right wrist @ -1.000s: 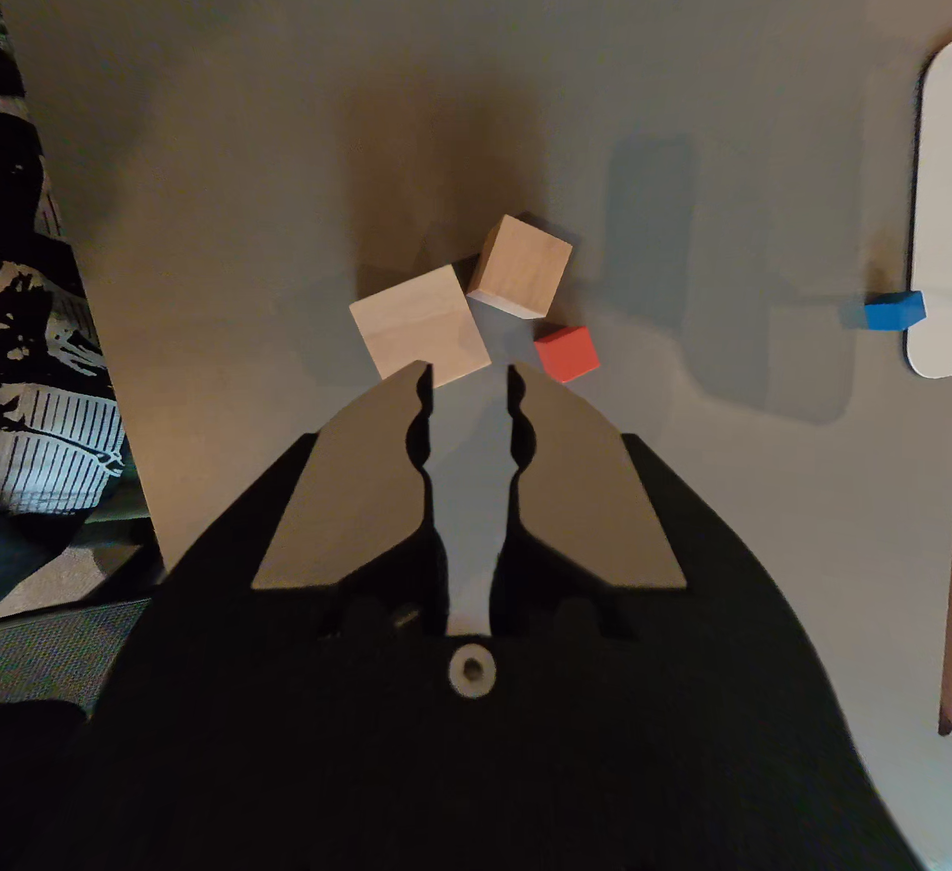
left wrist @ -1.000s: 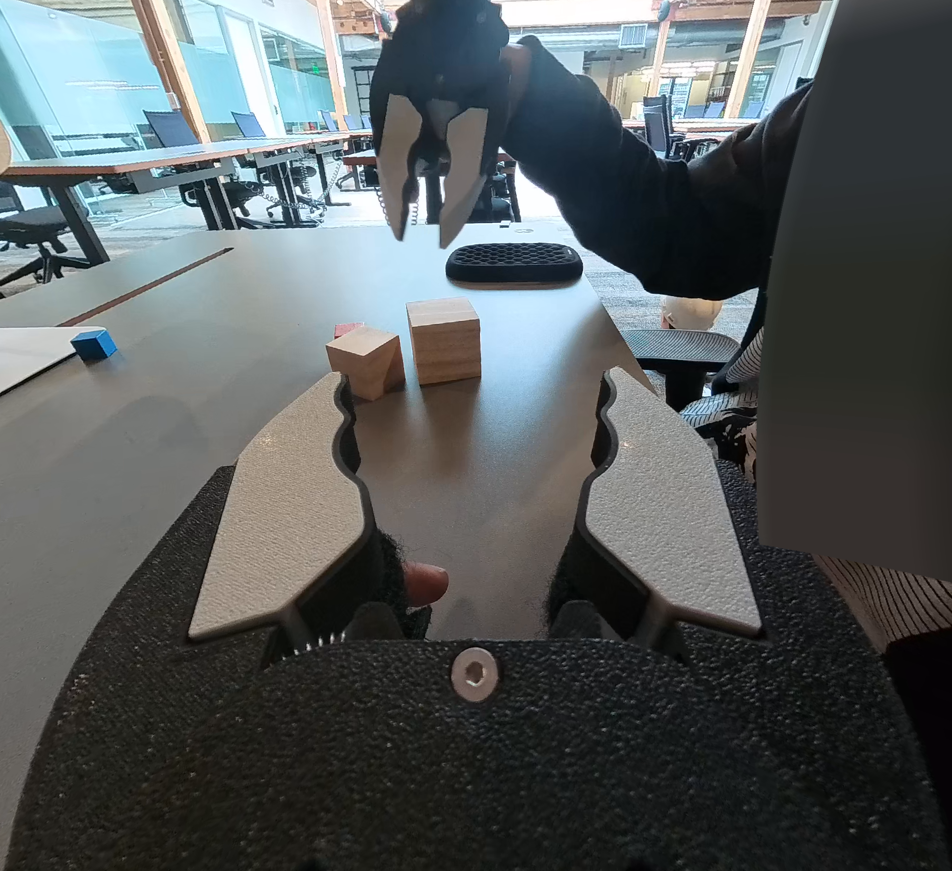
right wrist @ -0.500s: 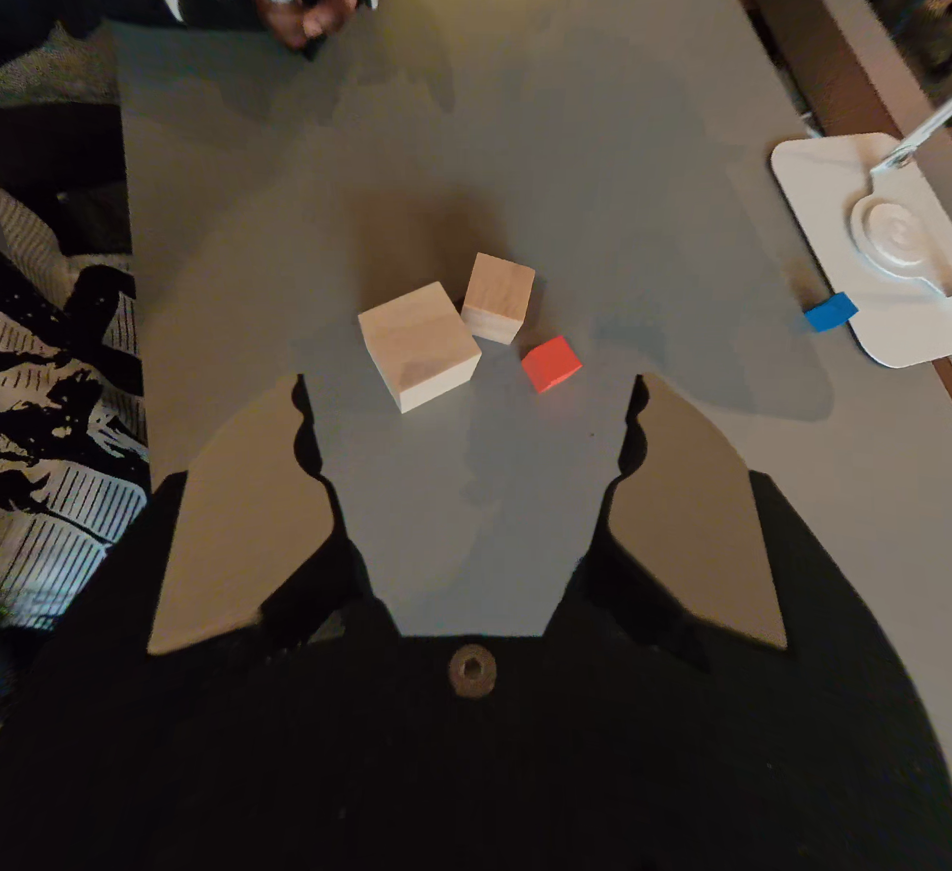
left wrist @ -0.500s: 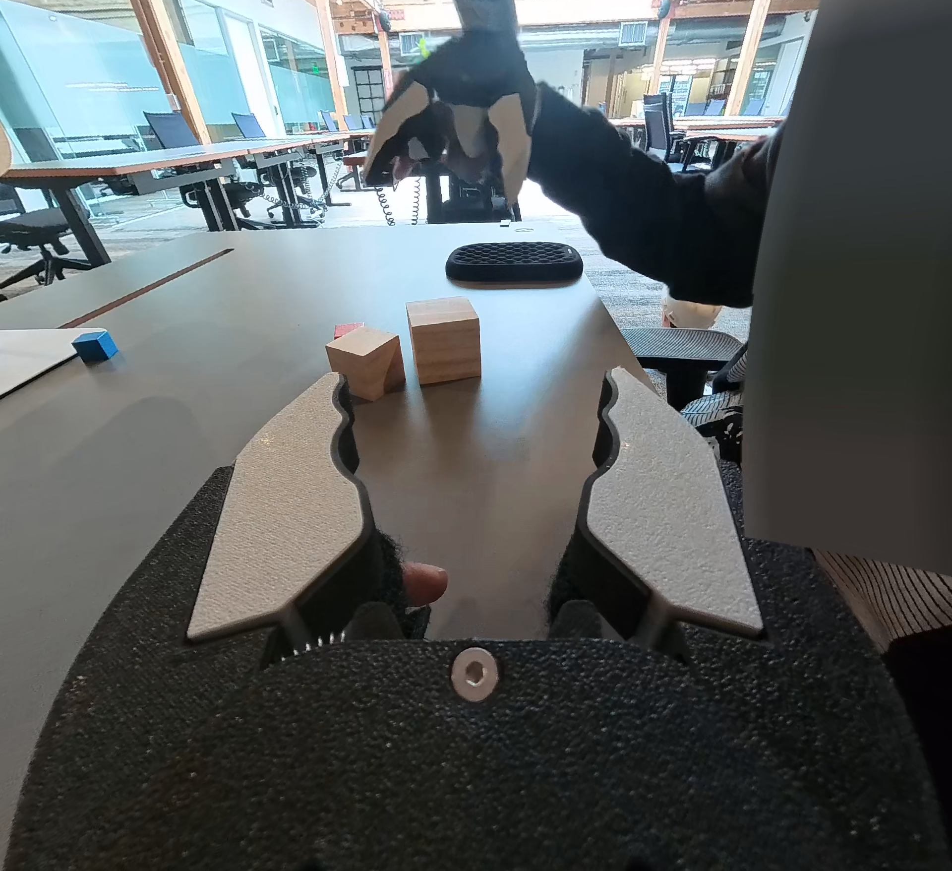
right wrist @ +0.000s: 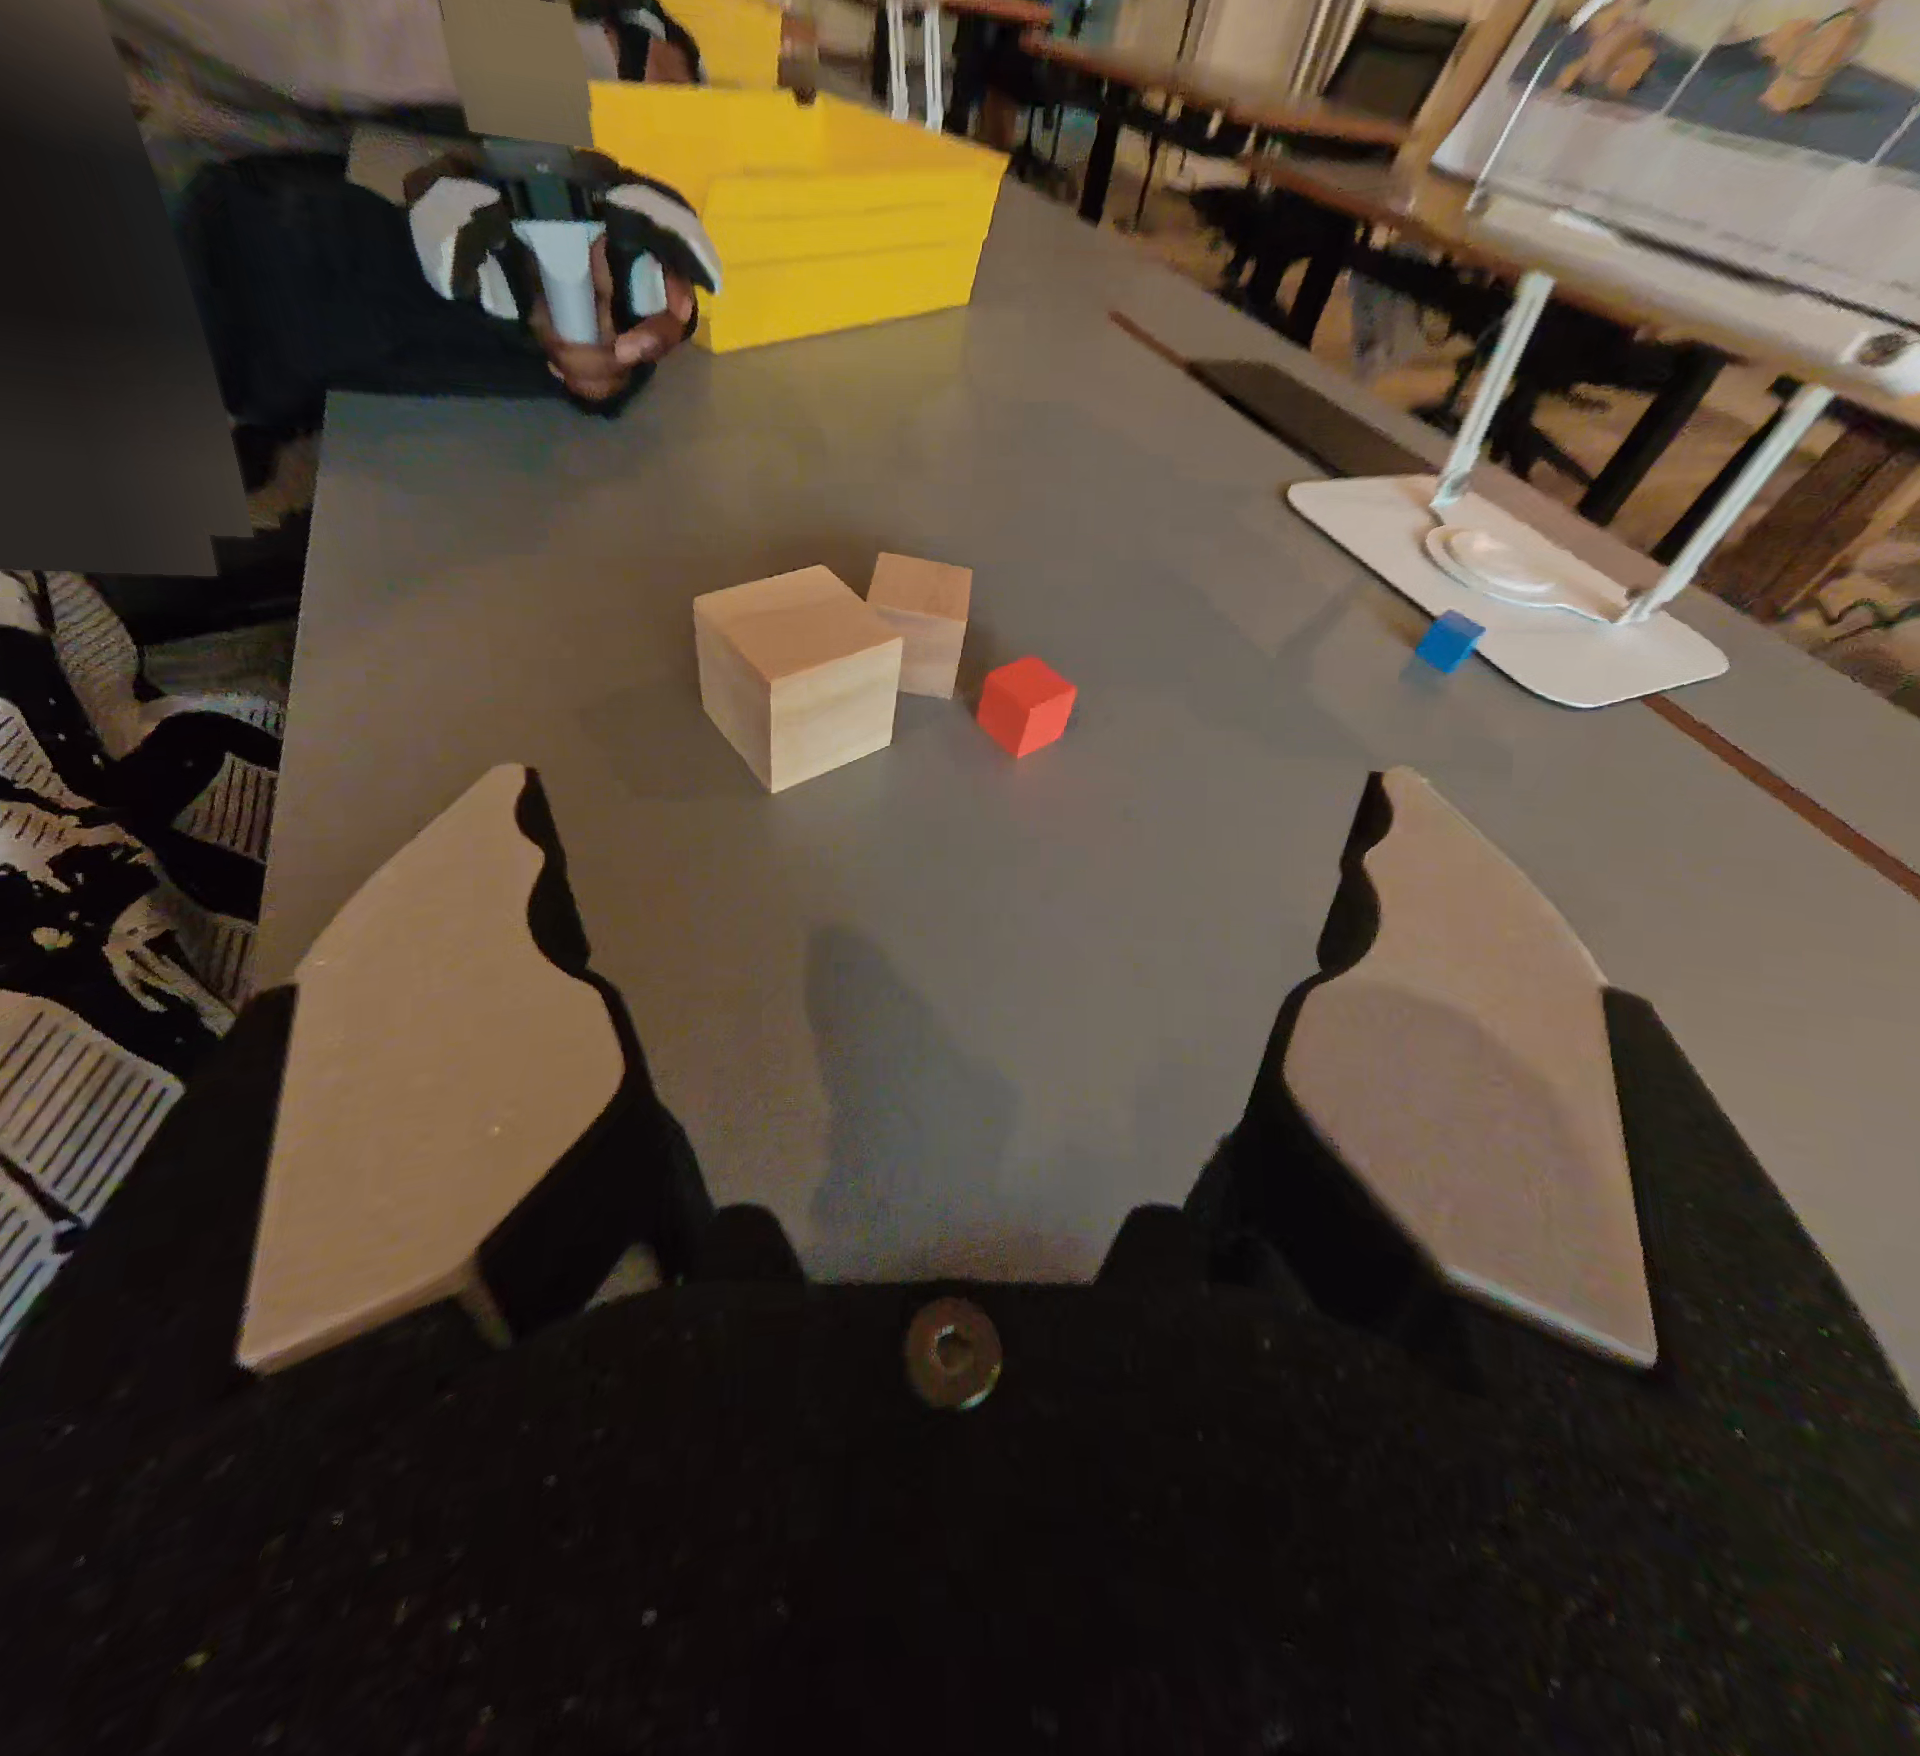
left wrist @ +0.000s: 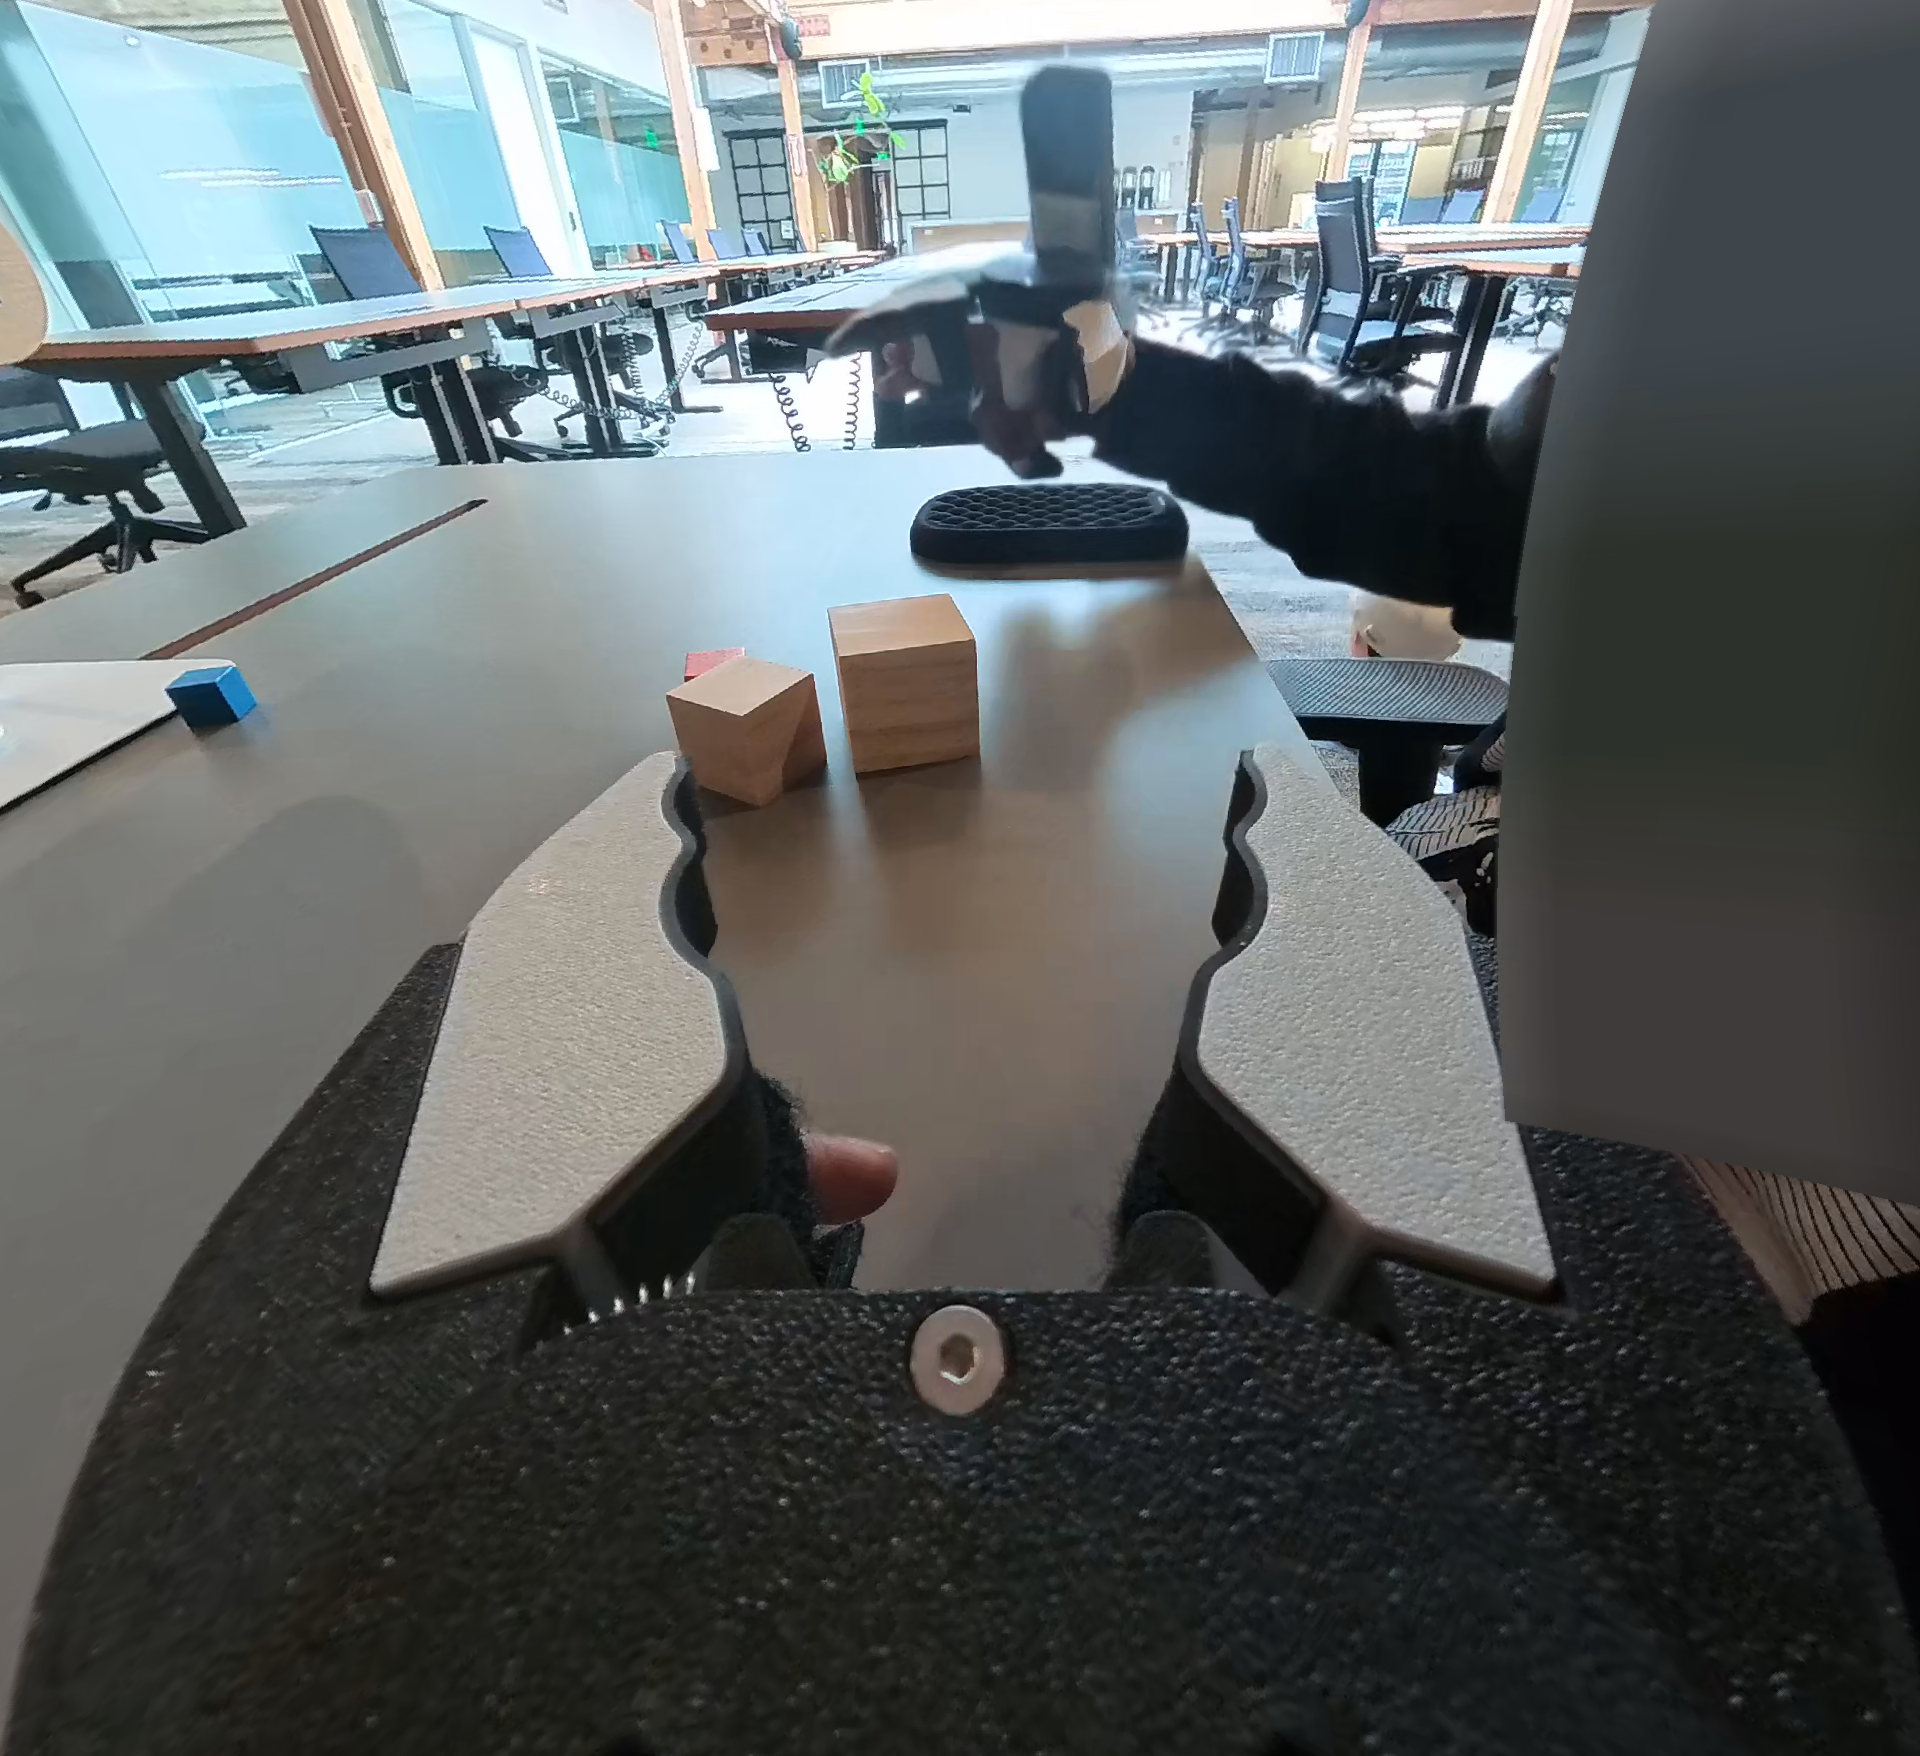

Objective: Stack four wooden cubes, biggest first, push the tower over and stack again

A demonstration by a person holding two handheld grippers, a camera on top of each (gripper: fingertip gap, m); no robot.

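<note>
Four cubes lie loose on the grey tabletop (right wrist: 1039, 927), none stacked: biggest wooden cube (right wrist: 795, 672) touching the tilted mid-size wooden cube (right wrist: 923, 620), red cube (right wrist: 1025, 705) just right of them, blue cube (right wrist: 1448, 640) well apart against the white stand base (right wrist: 1621, 667). Both left gripper (left wrist: 961, 859) and right gripper (right wrist: 945, 865) hang back with fingers spread, empty — probably the scatter before restacking. The far black pad (left wrist: 1049, 530) and yellow bins (right wrist: 831, 241) sit clear; only the leaning cube crowds a grasp on the biggest.
</note>
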